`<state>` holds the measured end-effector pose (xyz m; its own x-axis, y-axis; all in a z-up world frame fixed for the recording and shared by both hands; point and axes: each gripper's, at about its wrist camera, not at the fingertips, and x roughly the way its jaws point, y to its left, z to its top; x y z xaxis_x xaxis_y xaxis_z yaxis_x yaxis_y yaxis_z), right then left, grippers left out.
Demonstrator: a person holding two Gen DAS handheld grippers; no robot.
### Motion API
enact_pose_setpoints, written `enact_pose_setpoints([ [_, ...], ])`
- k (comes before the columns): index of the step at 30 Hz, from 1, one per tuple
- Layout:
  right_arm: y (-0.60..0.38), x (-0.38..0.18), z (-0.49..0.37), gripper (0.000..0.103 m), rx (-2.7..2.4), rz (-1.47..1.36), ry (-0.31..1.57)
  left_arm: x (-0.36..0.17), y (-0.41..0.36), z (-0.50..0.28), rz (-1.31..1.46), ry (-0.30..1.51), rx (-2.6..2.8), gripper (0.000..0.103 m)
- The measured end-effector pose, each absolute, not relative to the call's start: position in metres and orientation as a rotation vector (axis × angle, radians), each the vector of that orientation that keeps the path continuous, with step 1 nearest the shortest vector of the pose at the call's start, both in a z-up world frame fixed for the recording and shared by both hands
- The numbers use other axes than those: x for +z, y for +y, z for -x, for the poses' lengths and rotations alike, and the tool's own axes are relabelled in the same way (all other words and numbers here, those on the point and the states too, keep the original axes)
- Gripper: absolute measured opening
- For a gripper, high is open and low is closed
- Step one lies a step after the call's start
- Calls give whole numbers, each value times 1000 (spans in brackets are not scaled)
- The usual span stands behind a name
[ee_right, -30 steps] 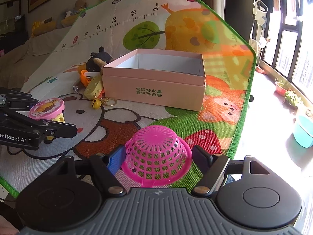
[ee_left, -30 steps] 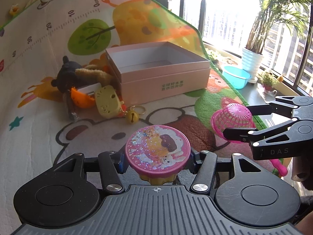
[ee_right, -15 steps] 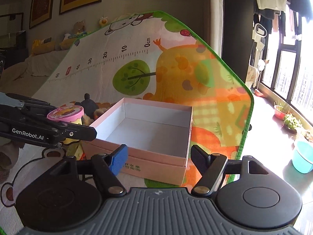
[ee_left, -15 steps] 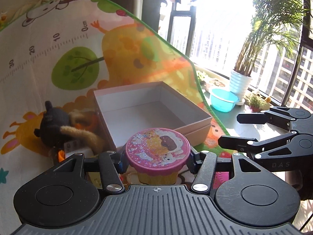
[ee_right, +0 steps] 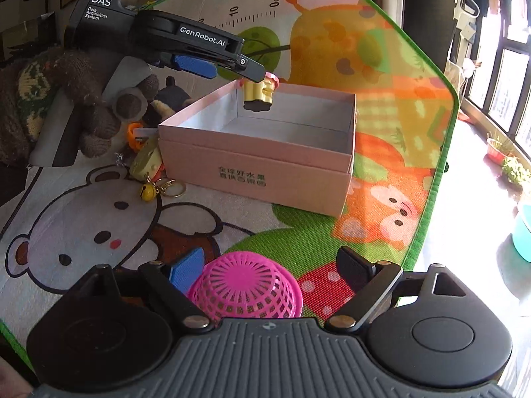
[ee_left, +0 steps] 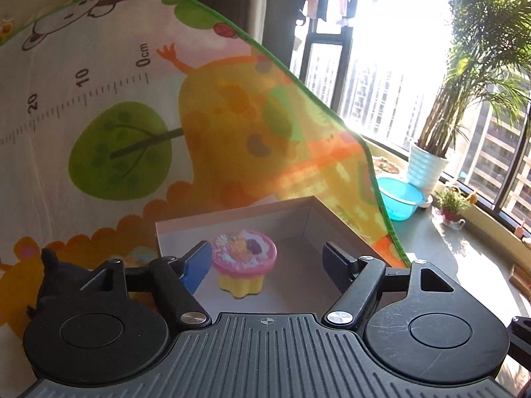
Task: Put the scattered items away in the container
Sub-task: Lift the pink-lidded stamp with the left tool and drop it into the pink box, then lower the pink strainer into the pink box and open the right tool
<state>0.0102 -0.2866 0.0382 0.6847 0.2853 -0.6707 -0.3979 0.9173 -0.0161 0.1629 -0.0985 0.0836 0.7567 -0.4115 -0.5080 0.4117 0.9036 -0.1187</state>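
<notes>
The pink cardboard box [ee_right: 255,152] stands open on the play mat. My left gripper [ee_left: 267,265] is open above the box [ee_left: 232,219]. The pink-lidded yellow cupcake toy [ee_left: 244,270] is out of its fingers and inside the box mouth; from the right wrist view the toy [ee_right: 259,94] is in mid-air just below the left gripper [ee_right: 255,69]. My right gripper [ee_right: 270,273] is open, with the pink mesh basket [ee_right: 245,290] upside down on the mat between its fingers, apart from the right one.
Left of the box lie a yellow toy with a bell and key ring [ee_right: 149,165], an orange piece [ee_right: 132,132], a black plush [ee_right: 172,94] and a brown knitted bear [ee_right: 66,99]. The mat's green edge [ee_right: 434,165], a blue basin [ee_left: 398,197] and a potted plant [ee_left: 428,165] are to the right.
My left gripper moved over the box and opened, letting the cupcake toy go. My right gripper lowered back near the mat, and the pink basket is between its fingers again.
</notes>
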Motion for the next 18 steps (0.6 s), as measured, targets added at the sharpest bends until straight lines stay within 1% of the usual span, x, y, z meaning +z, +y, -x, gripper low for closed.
enact_pose_setpoints([
  [3,-279,30,0,87,389,213,732,83,-88,-140,-25,570,-411,94],
  [4,-277,28,1,86,387,218,736,82,-84,-132,-29,579,-399,94],
  [5,-276,28,1,82,387,216,740,82,-80,-124,-31,591,-388,94],
  [6,-275,29,1,80,383,212,740,81,-76,-116,-32,603,-379,95],
  [7,-275,31,0,75,379,215,738,81,-73,-109,-34,615,-368,95],
  [13,-269,49,-9,75,370,212,714,71,-60,-81,-46,684,-336,97],
  [18,-266,93,-35,75,378,197,613,62,-51,-70,-28,713,-336,97],
])
